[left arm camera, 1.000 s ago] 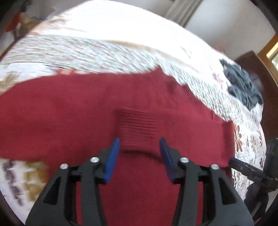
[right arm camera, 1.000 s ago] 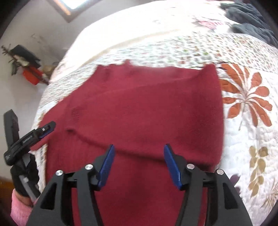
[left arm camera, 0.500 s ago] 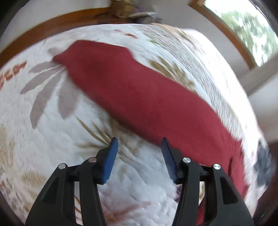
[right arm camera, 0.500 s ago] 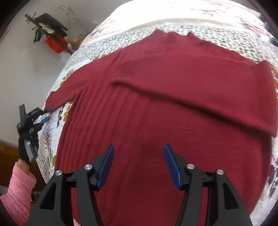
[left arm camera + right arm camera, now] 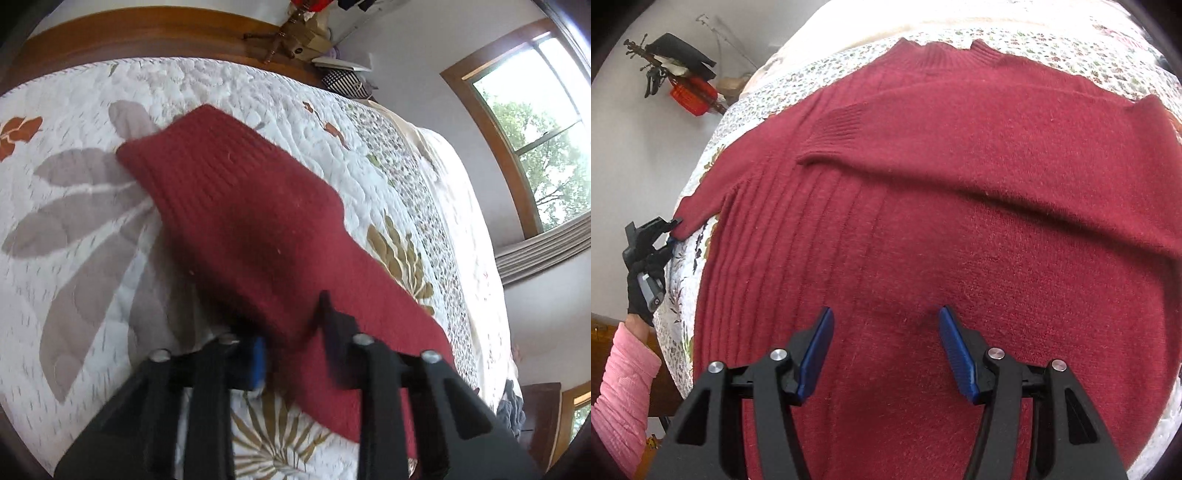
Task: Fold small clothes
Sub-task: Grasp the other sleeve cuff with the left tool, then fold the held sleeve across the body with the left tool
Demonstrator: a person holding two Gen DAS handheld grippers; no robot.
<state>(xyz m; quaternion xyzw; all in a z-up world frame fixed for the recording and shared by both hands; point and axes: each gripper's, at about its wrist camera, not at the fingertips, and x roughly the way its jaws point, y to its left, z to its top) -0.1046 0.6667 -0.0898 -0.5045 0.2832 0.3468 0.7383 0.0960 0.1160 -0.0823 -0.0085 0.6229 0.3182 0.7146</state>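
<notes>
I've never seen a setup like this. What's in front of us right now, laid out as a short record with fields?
Garment: red knit sweater, spread flat
Surface: floral quilted bedspread
One sleeve: folded across the chest, cuff on top
Other sleeve: sleeve end stretched out on the quilt
Left gripper: at that sleeve, fingers on either side of it; grip unclear
Right gripper: open, over the sweater body
Nearby: window
</notes>
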